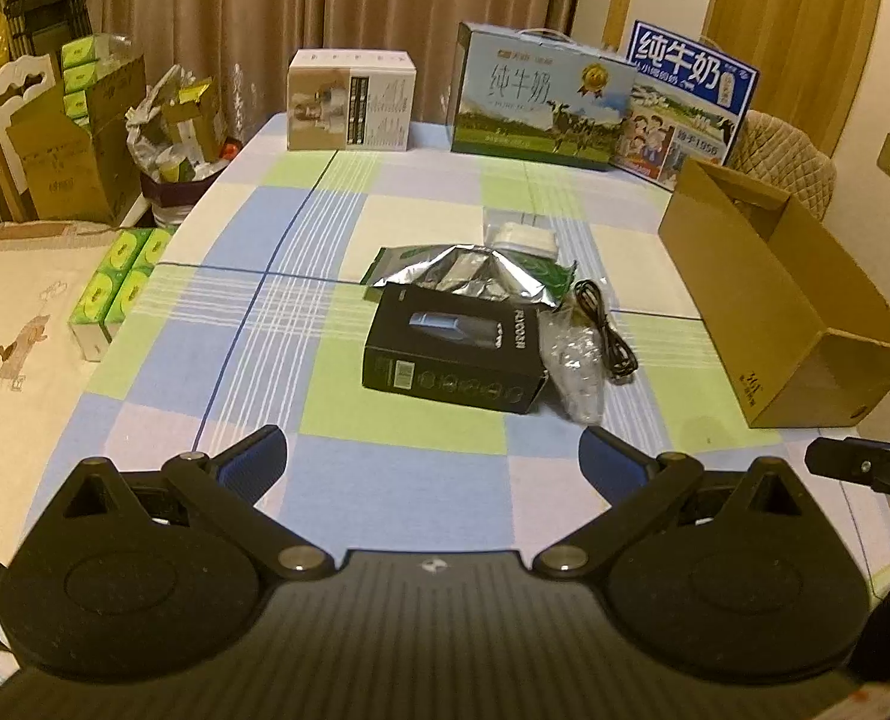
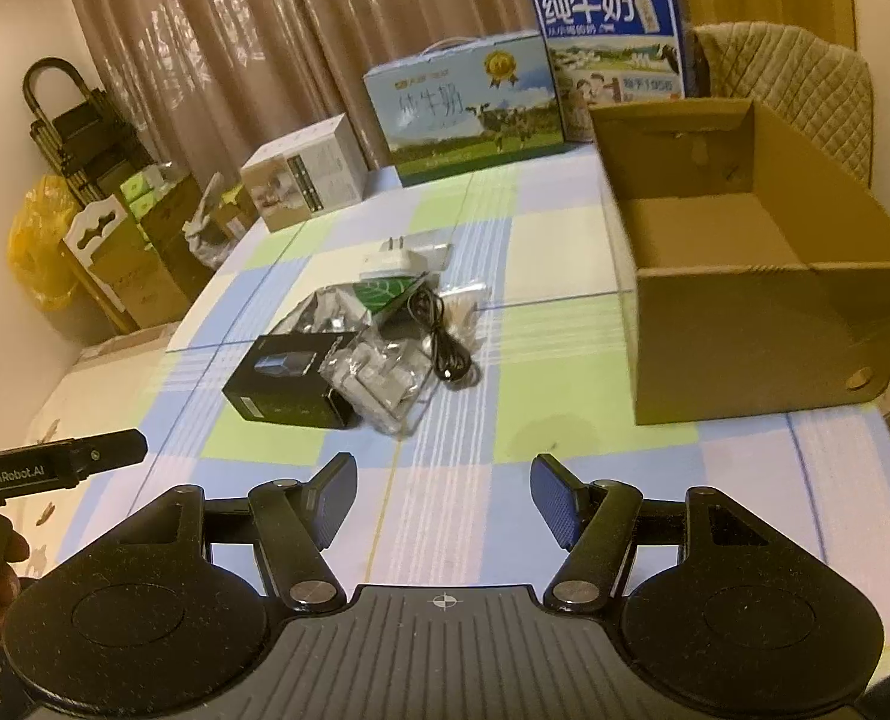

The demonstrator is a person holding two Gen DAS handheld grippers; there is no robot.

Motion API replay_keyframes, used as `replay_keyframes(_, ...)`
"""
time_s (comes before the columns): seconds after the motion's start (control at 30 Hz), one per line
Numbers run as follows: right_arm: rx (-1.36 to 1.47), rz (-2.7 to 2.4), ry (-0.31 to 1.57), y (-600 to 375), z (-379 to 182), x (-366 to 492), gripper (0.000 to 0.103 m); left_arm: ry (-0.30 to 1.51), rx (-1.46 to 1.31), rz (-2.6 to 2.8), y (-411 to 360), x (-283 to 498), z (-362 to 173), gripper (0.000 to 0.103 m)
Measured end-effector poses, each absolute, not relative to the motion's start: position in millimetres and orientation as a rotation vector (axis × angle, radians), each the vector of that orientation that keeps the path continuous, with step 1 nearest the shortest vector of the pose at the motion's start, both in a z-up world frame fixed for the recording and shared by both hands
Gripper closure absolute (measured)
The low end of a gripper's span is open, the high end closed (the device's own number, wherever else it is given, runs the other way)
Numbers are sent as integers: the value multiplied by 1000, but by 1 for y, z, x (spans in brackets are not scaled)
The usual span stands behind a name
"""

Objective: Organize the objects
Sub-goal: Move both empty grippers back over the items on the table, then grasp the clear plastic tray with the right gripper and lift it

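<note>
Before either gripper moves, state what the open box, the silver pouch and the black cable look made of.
Open box: plain brown cardboard, matte, with visible folded flaps.
Silver pouch: likely metallised foil, since it is creased and shiny.
Black cable: probably rubber or plastic sheath, smooth and coiled.

Dim, warm indoor light; soft, slightly blurred frames; fisheye bending at edges; dark corners, perhaps lens vignetting.

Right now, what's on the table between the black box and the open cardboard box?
In both views, a clear plastic bag lies against the black box, then a coiled black cable; beyond that, bare tablecloth up to the cardboard box.
</note>
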State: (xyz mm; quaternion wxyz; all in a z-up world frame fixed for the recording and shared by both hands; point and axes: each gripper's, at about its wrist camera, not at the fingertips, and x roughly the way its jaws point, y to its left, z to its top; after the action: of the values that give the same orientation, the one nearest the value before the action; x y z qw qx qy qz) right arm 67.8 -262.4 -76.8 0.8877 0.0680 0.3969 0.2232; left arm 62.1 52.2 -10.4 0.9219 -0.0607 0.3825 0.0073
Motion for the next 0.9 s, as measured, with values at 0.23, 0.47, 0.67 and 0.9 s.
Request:
replay_keyframes(0.23,143,487,845,-242,-88,86,42,803,-124,28,62,77,-21,1)
replay_keyframes(0.47,168,532,853,-217,-98,110,35,818,-114,38,72,100,-31,1)
replay_keyframes(0.67,214,546,894,-198,-115,138,26,834,-109,42,79,120,-42,1)
replay_keyframes(0.9,289,536,931,-183,-138,171,26,847,-84,32,81,144,-51,1)
